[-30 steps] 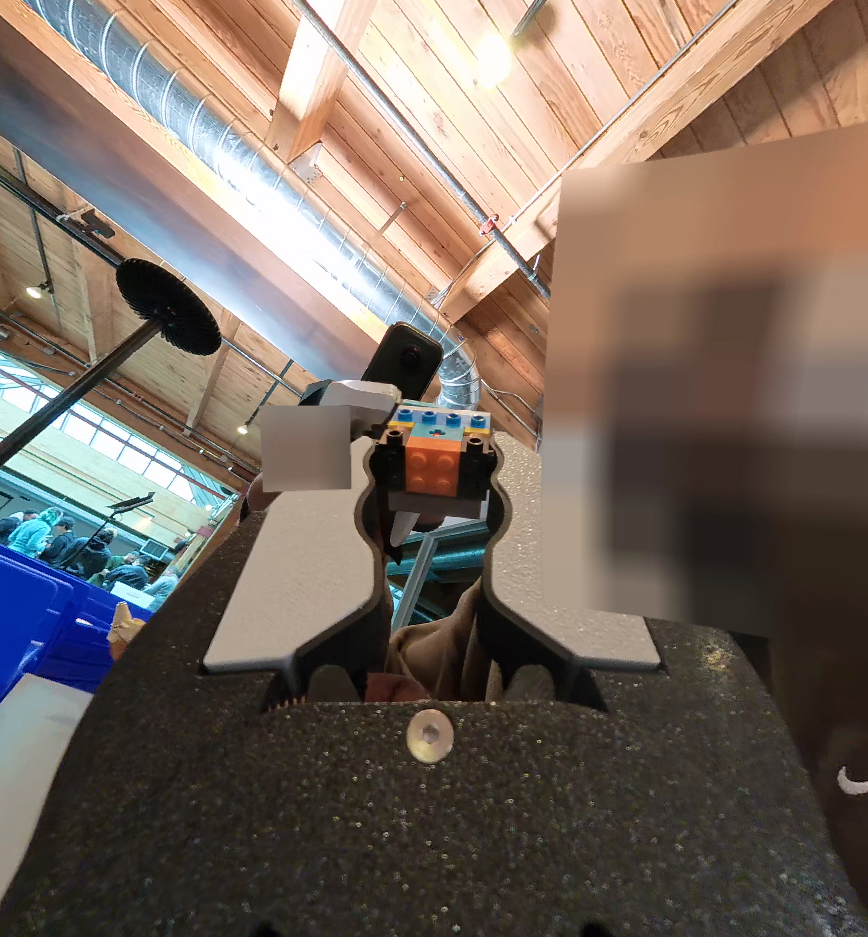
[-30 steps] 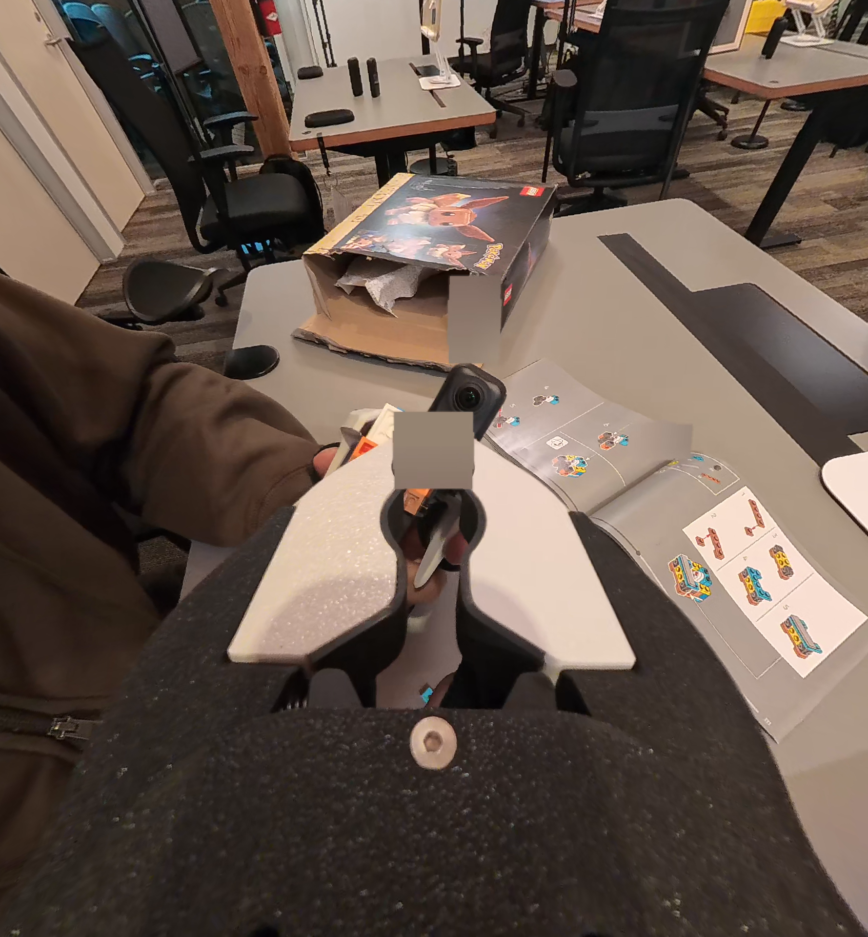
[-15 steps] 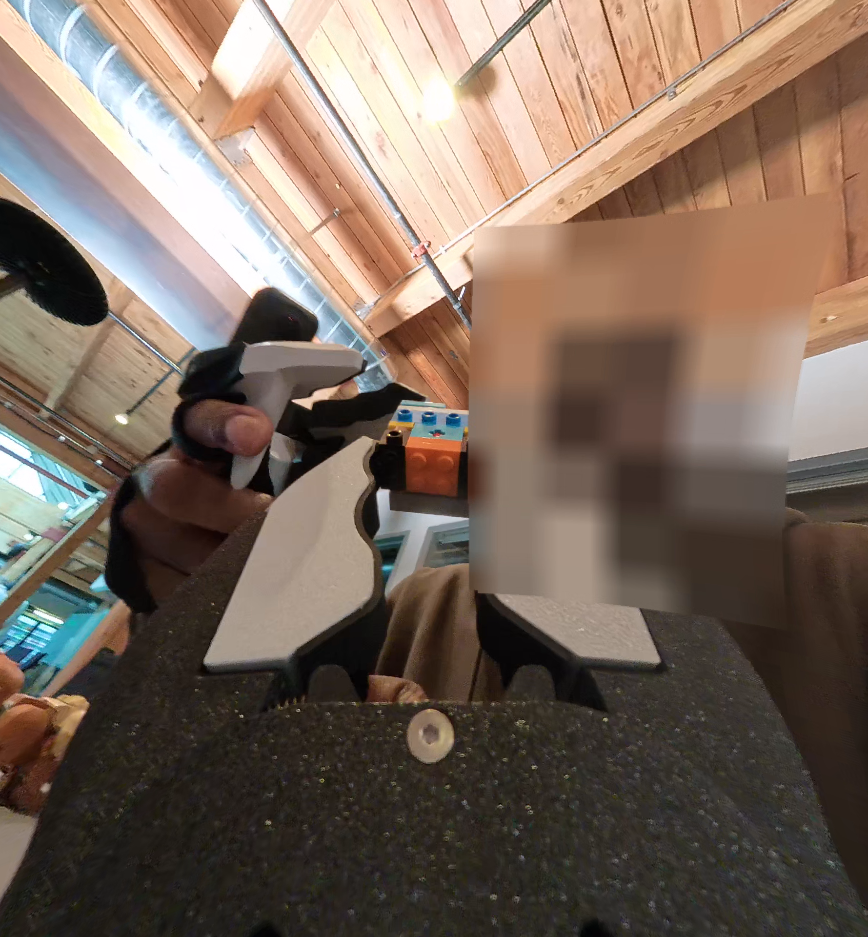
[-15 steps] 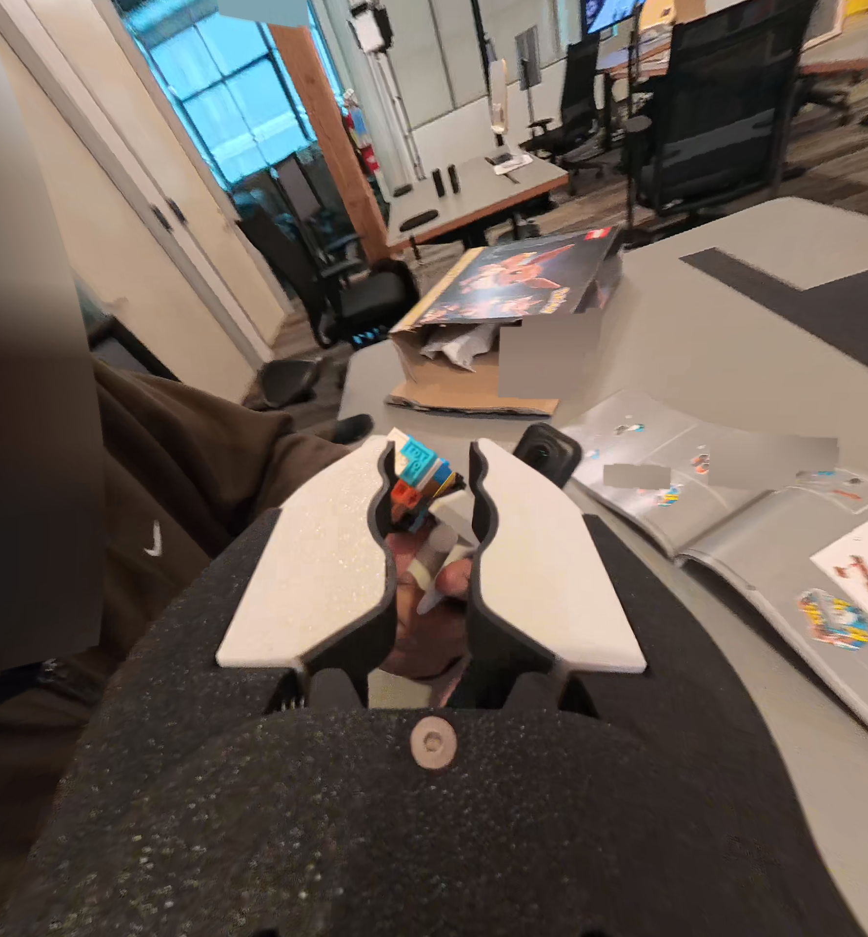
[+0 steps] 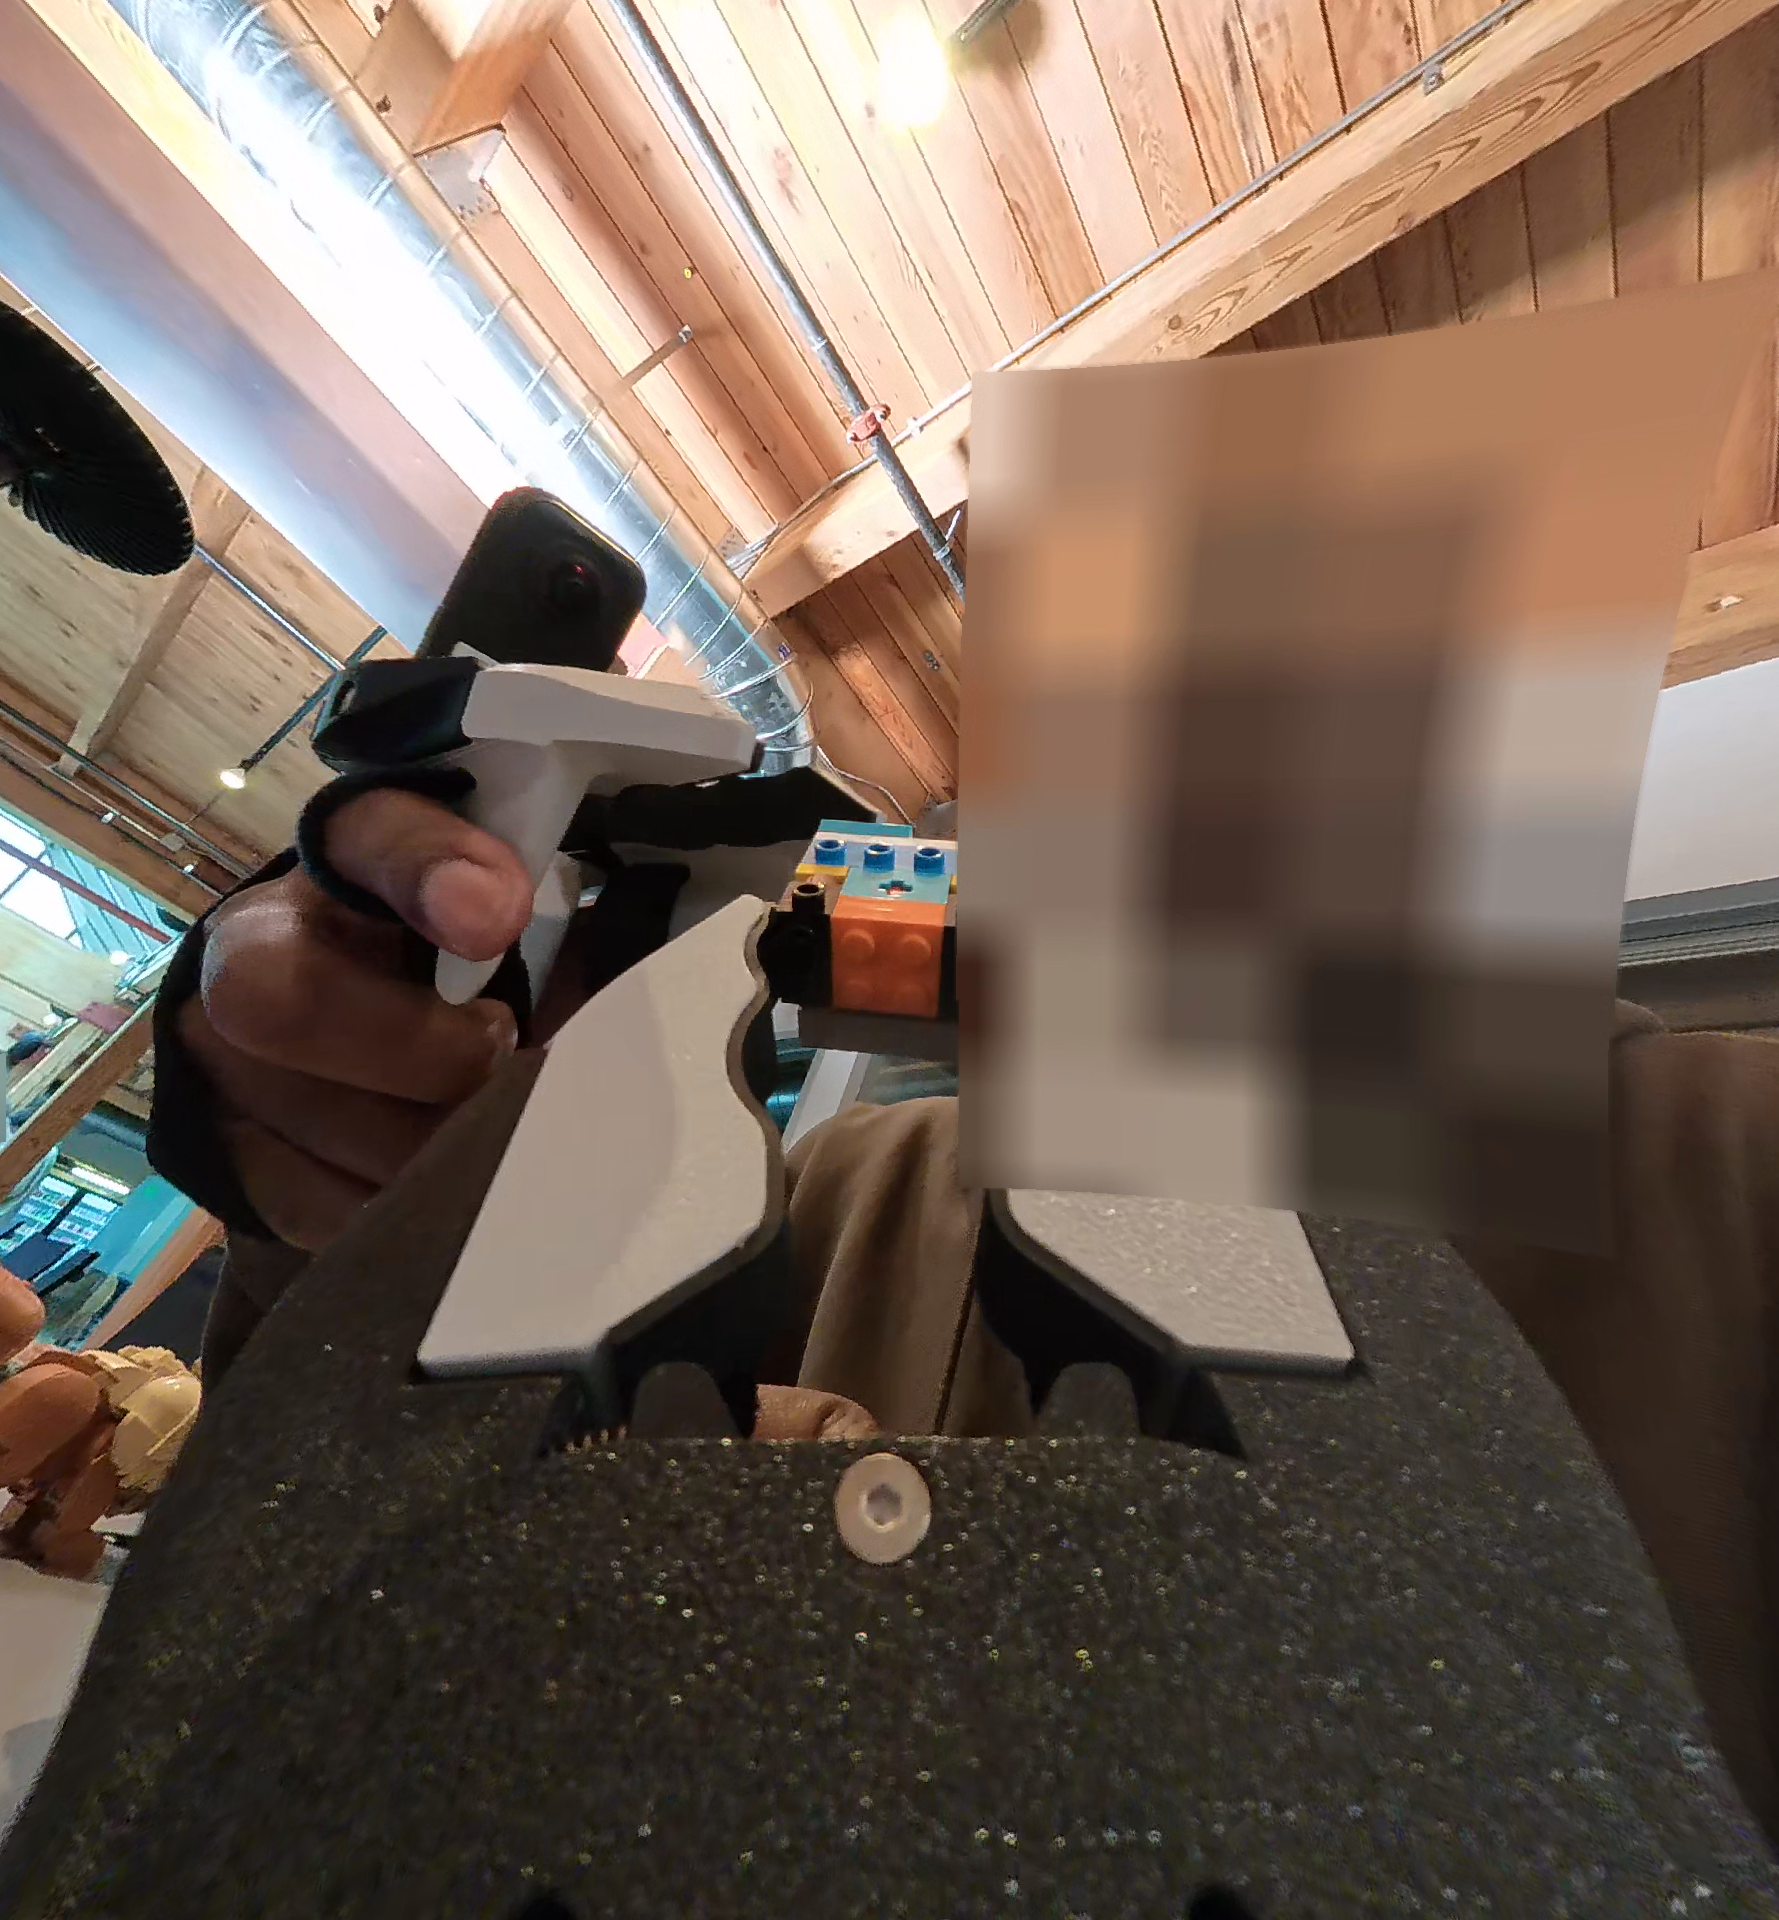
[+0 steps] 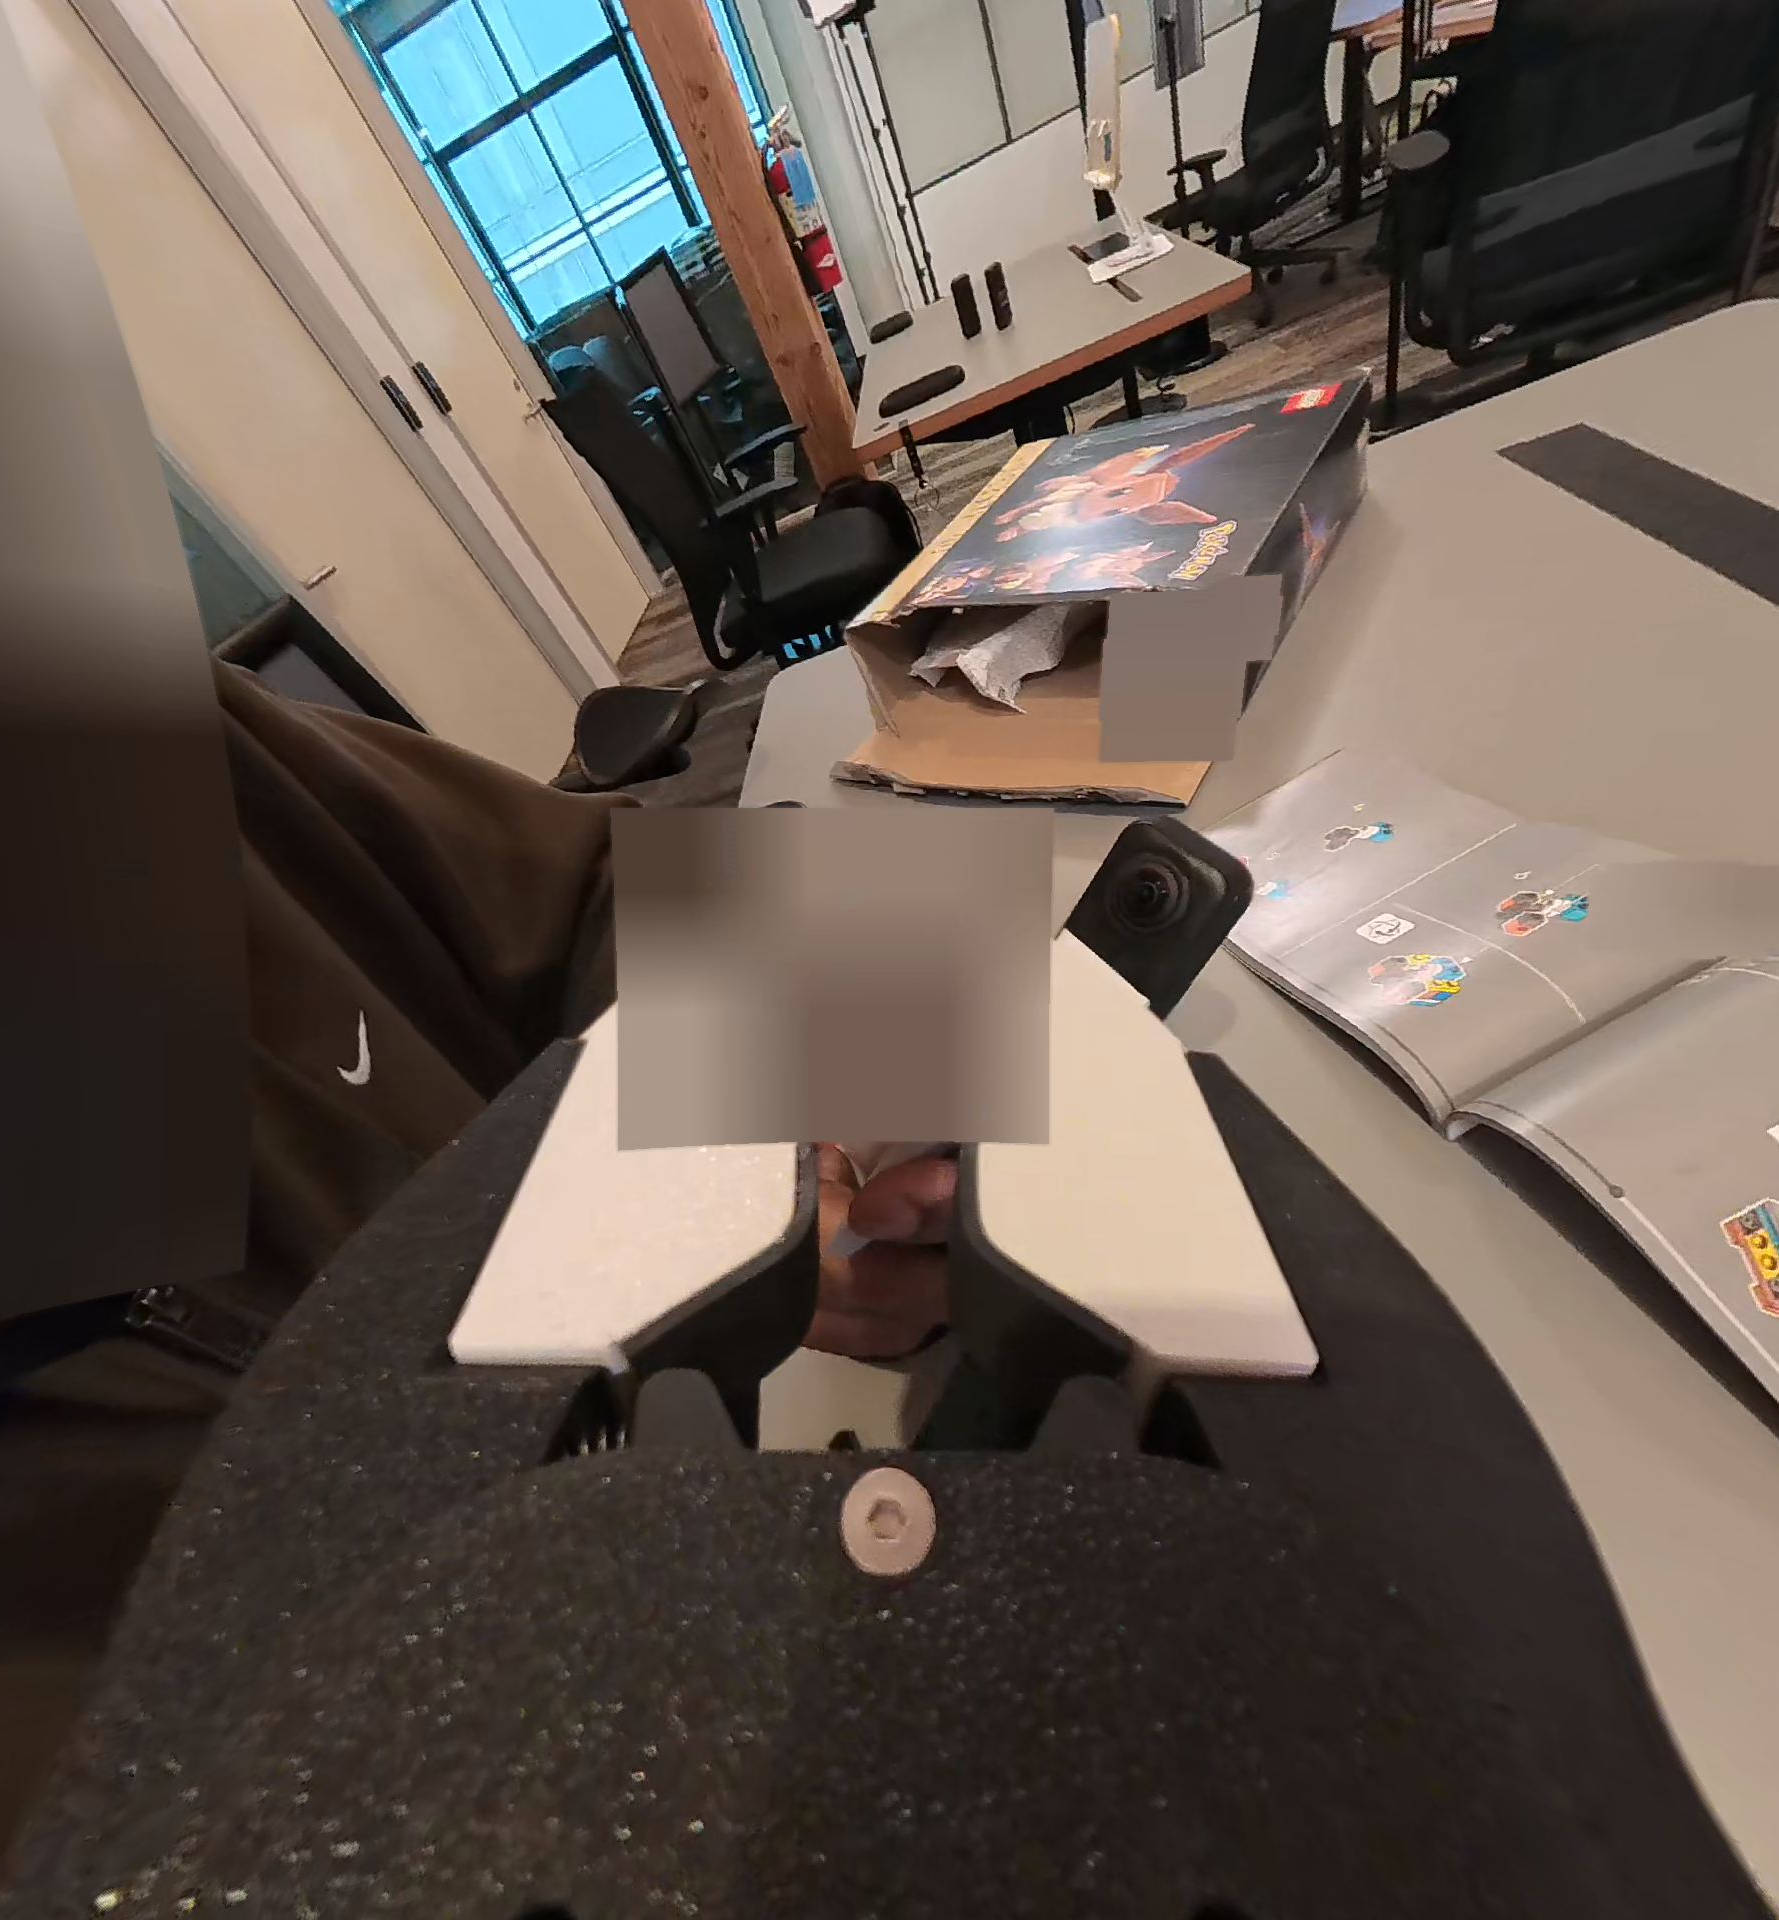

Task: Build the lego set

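Since a second ago the right gripper (image 5: pixel 760 821) has been swinging in from behind the small brick assembly (image 5: pixel 880 920) to its left side in the left wrist view, and it is now hanging just beside the blue-studded top, the person's hand (image 5: pixel 345 987) wrapped round its trigger. The left gripper (image 5: pixel 869 997) is holding the assembly up in the air, well above the tabletop (image 6: pixel 1487 644) — its jaws are closing on the orange-and-black block, though a mosaic patch is covering the far jaw's tip.

Whether the right jaws are open or pinching anything cannot be told: a patch is covering their tips in the right wrist view, and from the other side they are showing edge-on.

By my reading, the step in hand is fitting or pressing a piece onto the assembly, an early sub-build judging by the instruction booklet (image 6: pixel 1550 997) lying open on the tabletop to the right of the assembly, with the opened set box (image 6: pixel 1124 582) beyond it. The next move is calling for lining the right jaws up square with the studs and pressing firmly — while the left gripper is bracing against the push.
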The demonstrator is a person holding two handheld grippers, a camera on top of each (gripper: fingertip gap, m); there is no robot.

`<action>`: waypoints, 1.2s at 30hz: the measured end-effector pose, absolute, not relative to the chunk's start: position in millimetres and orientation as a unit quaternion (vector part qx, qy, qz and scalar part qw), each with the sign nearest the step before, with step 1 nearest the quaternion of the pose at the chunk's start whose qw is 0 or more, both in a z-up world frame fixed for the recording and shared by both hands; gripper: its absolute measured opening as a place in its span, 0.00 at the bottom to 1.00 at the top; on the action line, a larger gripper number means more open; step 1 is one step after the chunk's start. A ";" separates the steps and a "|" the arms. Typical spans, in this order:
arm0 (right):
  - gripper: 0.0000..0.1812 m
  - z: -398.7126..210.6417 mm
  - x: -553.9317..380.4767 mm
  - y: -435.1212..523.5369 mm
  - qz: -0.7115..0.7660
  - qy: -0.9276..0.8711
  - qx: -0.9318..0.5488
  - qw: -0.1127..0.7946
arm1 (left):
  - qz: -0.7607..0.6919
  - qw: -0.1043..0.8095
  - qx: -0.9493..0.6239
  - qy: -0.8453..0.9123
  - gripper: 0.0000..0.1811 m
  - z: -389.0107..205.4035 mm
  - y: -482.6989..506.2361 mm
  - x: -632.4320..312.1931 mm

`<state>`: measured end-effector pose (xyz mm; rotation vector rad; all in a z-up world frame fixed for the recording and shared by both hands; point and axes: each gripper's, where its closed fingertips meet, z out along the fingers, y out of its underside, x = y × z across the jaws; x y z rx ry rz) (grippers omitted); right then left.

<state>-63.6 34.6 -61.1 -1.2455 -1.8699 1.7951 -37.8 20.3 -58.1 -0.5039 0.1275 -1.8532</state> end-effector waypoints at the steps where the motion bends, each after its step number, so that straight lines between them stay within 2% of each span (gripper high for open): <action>1: 0.14 -60.9 -63.3 34.5 0.617 -0.647 -0.427 0.137 | -0.790 0.572 -0.214 0.054 0.22 -57.9 20.0 -38.1; 11: 0.12 -61.3 -61.8 33.7 0.615 -0.652 -0.419 0.146 | -0.790 0.571 -0.218 0.054 0.22 -59.0 20.4 -38.8; 18: 0.04 -65.9 -63.9 34.7 0.605 -0.656 -0.421 0.164 | -0.774 0.573 -0.261 0.069 0.21 -63.6 23.4 -28.9; 20: 0.00 -99.8 -73.9 46.0 0.516 -0.696 -0.459 0.197 | -0.764 0.561 -0.283 0.148 0.21 -59.0 7.3 0.9; 21: 0.00 -125.2 -75.2 45.0 0.467 -0.726 -0.468 0.191 | -0.755 0.564 -0.289 0.164 0.22 -56.1 3.5 9.6; 22: 0.00 -130.6 -80.5 43.6 0.477 -0.709 -0.482 0.194 | -0.746 0.574 -0.297 0.162 0.21 -57.3 4.9 12.3; 23: 0.00 -124.1 -83.5 43.6 0.514 -0.679 -0.486 0.198 | -0.742 0.575 -0.309 0.151 0.22 -61.7 8.9 9.8; 26: 0.01 -134.2 -79.4 60.6 0.492 -0.673 -0.511 0.209 | -0.745 0.592 -0.298 0.076 0.22 -66.3 23.3 -24.9; 28: 0.01 -136.6 -77.4 72.0 0.500 -0.655 -0.522 0.220 | -0.718 0.613 -0.319 0.087 0.22 -65.1 25.6 -29.5; 33: 0.06 -125.8 -74.8 91.9 0.554 -0.626 -0.500 0.224 | -0.673 0.622 -0.383 0.118 0.22 -73.9 33.9 -29.5; 36: 0.08 -109.5 -65.0 87.3 0.629 -0.605 -0.451 0.188 | -0.618 0.631 -0.443 0.156 0.22 -82.9 39.1 -25.2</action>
